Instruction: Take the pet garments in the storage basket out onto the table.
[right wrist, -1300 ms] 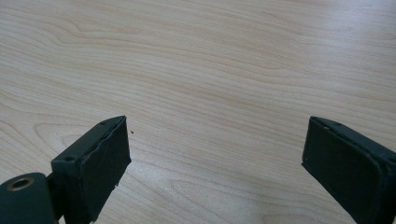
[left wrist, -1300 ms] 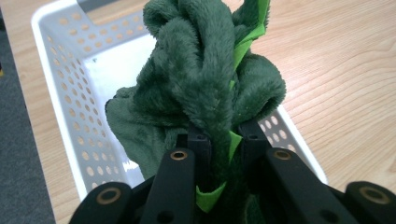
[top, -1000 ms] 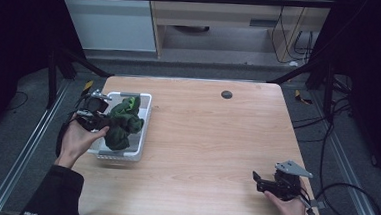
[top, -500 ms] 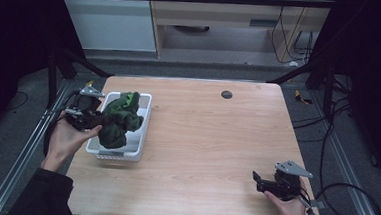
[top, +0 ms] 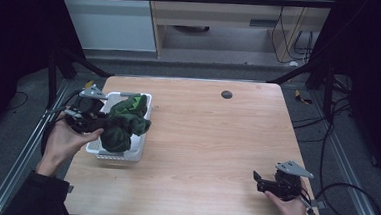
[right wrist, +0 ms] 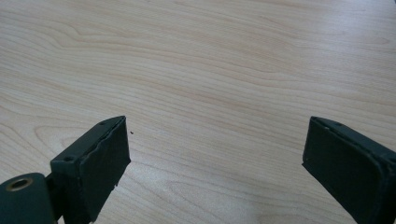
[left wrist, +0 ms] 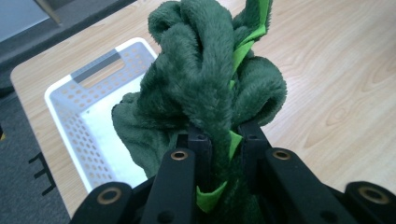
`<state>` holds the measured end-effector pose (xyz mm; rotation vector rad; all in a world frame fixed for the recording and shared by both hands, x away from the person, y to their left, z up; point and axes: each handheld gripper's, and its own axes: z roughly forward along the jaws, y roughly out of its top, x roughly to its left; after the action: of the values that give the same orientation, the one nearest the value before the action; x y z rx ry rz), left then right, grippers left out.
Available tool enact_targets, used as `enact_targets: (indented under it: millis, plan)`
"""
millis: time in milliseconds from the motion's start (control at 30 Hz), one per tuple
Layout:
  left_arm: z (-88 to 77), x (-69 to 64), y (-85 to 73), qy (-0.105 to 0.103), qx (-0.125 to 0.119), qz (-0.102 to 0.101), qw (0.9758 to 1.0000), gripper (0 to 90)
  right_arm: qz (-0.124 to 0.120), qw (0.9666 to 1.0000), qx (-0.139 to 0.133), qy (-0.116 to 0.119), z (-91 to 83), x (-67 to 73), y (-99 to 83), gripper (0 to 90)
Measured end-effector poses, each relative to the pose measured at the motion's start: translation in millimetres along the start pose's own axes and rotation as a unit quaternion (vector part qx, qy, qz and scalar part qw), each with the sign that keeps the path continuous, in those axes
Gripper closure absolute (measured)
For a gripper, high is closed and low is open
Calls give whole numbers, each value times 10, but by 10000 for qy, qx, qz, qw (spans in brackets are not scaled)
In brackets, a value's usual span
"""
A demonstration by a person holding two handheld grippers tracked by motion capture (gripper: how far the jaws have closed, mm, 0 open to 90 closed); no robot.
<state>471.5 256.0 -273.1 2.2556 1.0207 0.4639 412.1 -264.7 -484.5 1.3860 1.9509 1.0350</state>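
Observation:
A dark green plush cloth with bright green trim (top: pixel 125 121) hangs bunched over the white perforated basket (top: pixel 138 152) at the table's left edge. My left gripper (top: pixel 97 125) is shut on a fold of it, lifting it above the basket. In the left gripper view the jaws pinch the green cloth (left wrist: pixel 210 88) tight, with the basket (left wrist: pixel 88 112) below and to the left. My right gripper (top: pixel 260 183) rests near the table's front right corner, open. Its fingers (right wrist: pixel 100 165) stand wide apart over bare wood with nothing between them.
A small dark round hole or cap (top: pixel 226 94) marks the wooden table (top: pixel 216 139) near its far edge. Black frame bars and cables lie around the table on the grey floor. A wooden cabinet stands beyond the far edge.
My left gripper has pulled back to the left and up with the green cloth, raising it higher out of the basket. The right gripper has stayed still.

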Motion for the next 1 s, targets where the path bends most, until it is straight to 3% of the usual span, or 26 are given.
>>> enact_targets:
  millis: [467, 767, 1000]
  plan:
    - [-47, -385, 150, -301, -82, 550, 9980, 799, -29, 10000, -18, -12, -6, -5, 3, 72]
    - [20, -565, 236, -435, -63, 727, 9964, 799, -21, 10000, -37, -4, -13, -3, 3, 72]
    - [111, -702, 305, -608, 17, 938, 9937, 799, -39, 10000, -51, 1, -17, -2, 7, 71]
